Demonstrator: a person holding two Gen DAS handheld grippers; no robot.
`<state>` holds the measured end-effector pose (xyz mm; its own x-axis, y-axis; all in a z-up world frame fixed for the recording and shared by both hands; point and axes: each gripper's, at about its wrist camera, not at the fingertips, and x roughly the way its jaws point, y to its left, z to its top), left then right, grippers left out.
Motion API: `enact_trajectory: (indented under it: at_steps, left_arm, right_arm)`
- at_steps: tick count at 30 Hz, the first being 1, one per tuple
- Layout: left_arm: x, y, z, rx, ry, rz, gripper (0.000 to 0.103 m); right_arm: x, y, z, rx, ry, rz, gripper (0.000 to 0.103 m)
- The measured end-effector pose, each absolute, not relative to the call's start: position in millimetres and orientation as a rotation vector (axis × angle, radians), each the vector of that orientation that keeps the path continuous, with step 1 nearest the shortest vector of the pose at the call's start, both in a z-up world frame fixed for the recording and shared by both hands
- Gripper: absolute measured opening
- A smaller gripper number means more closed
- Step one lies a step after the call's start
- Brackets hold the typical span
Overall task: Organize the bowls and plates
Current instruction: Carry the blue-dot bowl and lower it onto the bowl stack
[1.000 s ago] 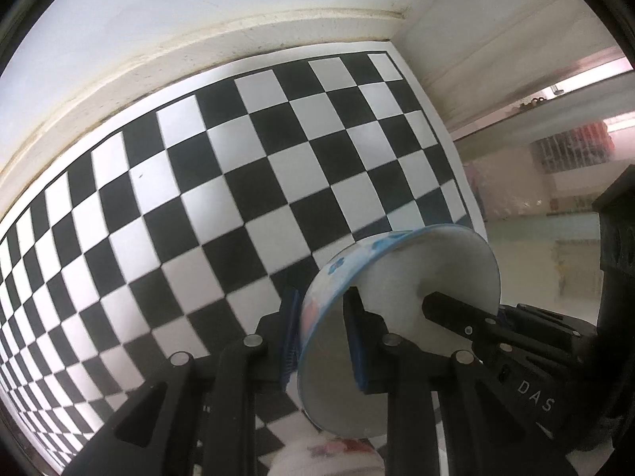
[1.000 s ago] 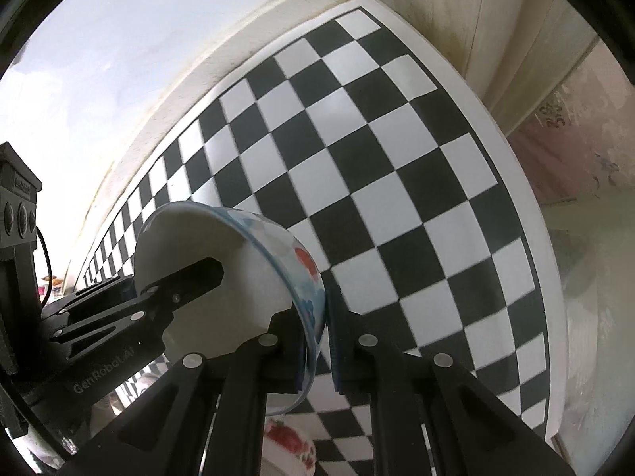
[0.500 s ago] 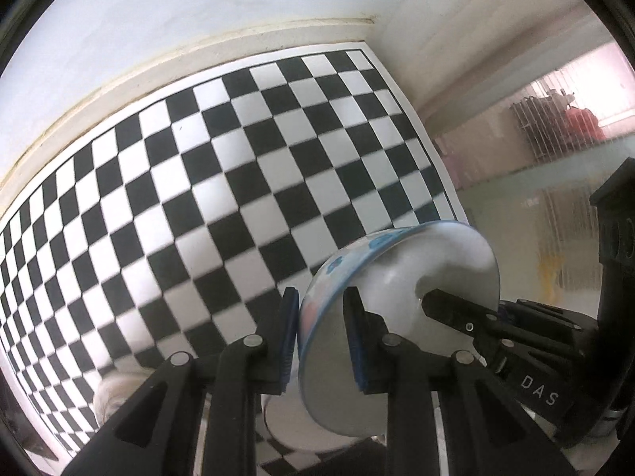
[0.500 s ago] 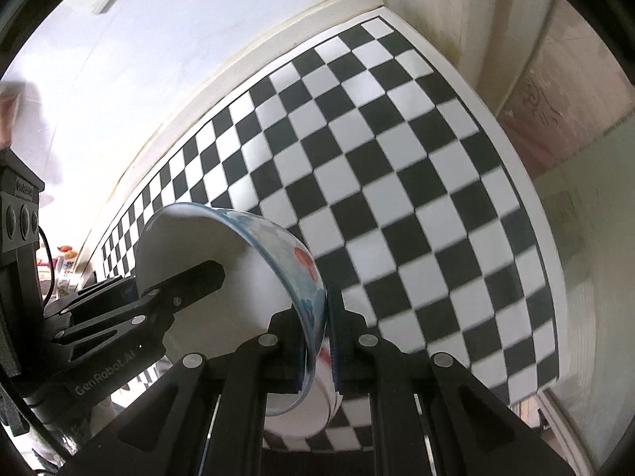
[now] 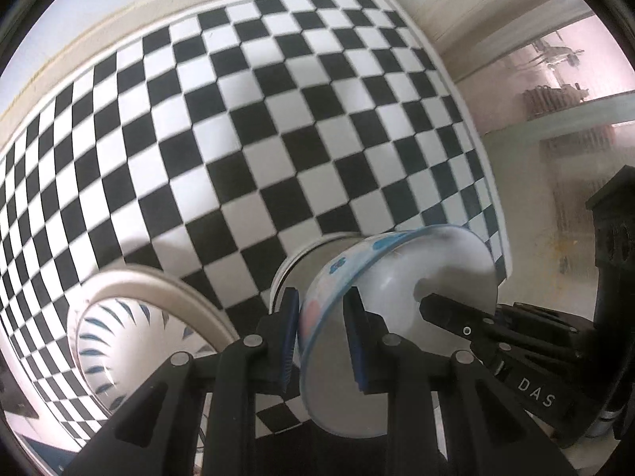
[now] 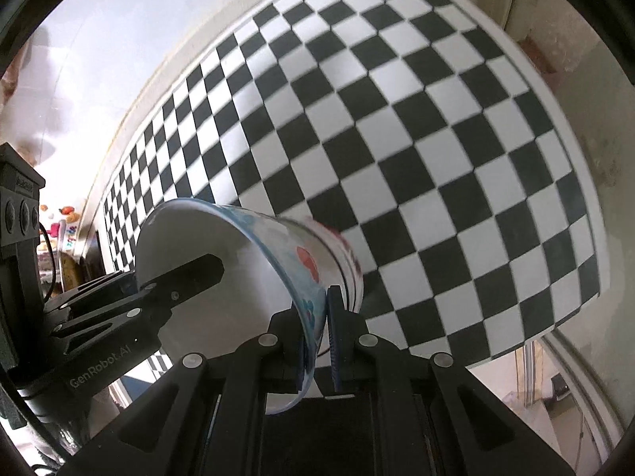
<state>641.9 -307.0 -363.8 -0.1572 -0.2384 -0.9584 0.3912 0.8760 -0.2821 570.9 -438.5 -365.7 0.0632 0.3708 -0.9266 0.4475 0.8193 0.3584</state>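
A white bowl (image 5: 416, 269) with a blue rim and red and blue flowers hangs tilted above the checkered table (image 5: 278, 119). My left gripper (image 5: 320, 305) is shut on one side of its rim. The right gripper's finger (image 5: 456, 317) reaches into the bowl from the right. In the right wrist view the same bowl (image 6: 222, 246) fills the lower left. My right gripper (image 6: 319, 309) is shut on the opposite rim, and the left gripper's finger (image 6: 186, 273) lies inside. A second white bowl (image 5: 305, 261) shows just behind the held one.
A cream plate (image 5: 131, 329) with blue leaf strokes lies at the lower left of the left wrist view. The checkered table (image 6: 397, 139) ends at a white edge (image 6: 575, 182) on the right, with floor beyond. A pale wall runs along the far side.
Both grippers carried the bowl back across the table and slightly up; the checks look smaller. The blue-patterned plate and the second bowl came into view below. Both grips are unchanged.
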Motion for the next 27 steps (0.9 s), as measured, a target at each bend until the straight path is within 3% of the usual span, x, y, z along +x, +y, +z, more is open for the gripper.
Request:
enact_trajectory:
  at_steps: [17,27]
  left_arm:
    - [640,-299,-390,0.157,1.68,-0.51,0.02]
    - [641,-291,-393,0.121,1.709,-0.497,0.02]
  right_arm:
    - [583,-416,-403,0.632,1.63,-0.063,0.011]
    - [591,-407,-395,0.562,1.668,-0.091,0.017]
